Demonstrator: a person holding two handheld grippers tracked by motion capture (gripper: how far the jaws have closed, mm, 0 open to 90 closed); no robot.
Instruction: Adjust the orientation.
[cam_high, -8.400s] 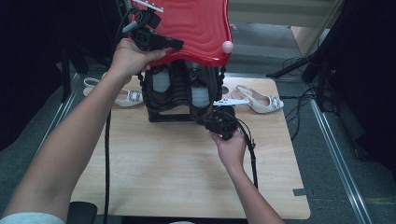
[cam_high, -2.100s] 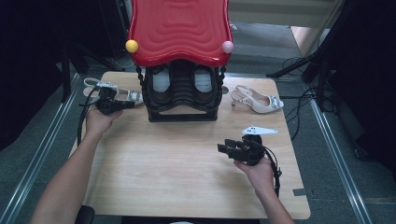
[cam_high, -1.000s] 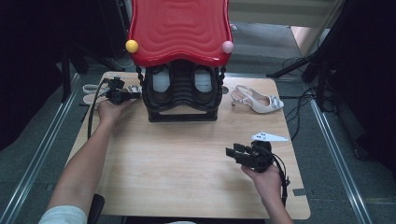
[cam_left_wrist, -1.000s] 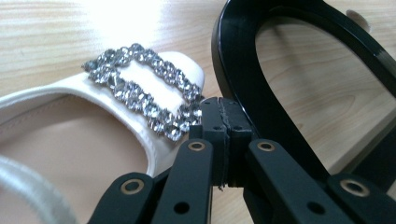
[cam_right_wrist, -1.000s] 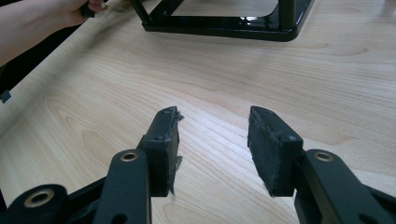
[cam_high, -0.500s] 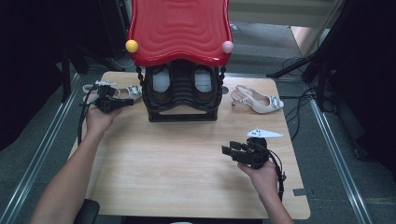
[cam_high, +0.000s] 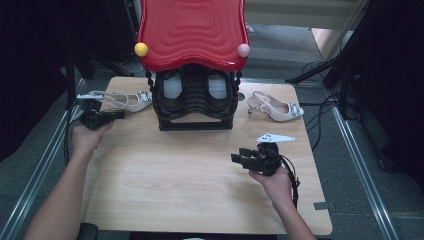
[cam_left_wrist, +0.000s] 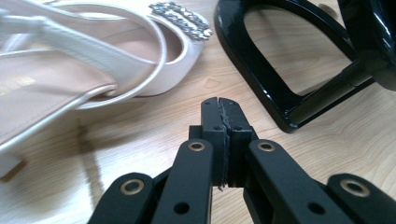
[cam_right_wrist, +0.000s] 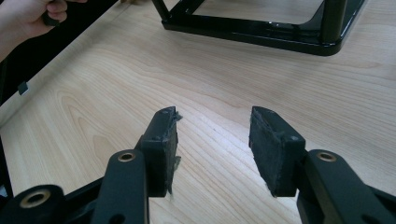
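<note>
A black shoe rack (cam_high: 196, 102) with a raised red lid (cam_high: 192, 31) stands at the back middle of the wooden table (cam_high: 165, 185). A white heeled sandal (cam_high: 121, 100) (cam_left_wrist: 88, 60) lies left of the rack, and its mate (cam_high: 276, 106) lies to the right. My left gripper (cam_high: 119, 115) (cam_left_wrist: 219, 103) is shut with nothing in it, a little in front of the left sandal's toe and beside the rack's base (cam_left_wrist: 275, 88). My right gripper (cam_high: 236, 159) (cam_right_wrist: 212, 140) hovers open over bare wood at the front right, pointing left.
Inside the rack sit two dark shoes with pale insoles (cam_high: 172, 87). A yellow ball (cam_high: 141, 49) and a pink ball (cam_high: 243, 50) mark the lid's front corners. Cables (cam_high: 325, 107) trail on the floor at right. A metal rail (cam_high: 40, 165) runs along the table's left side.
The left hand has let go of the red lid, come down to the table's left beside the sandal and drifted back. The right gripper moved from the rack's front to the front right.
</note>
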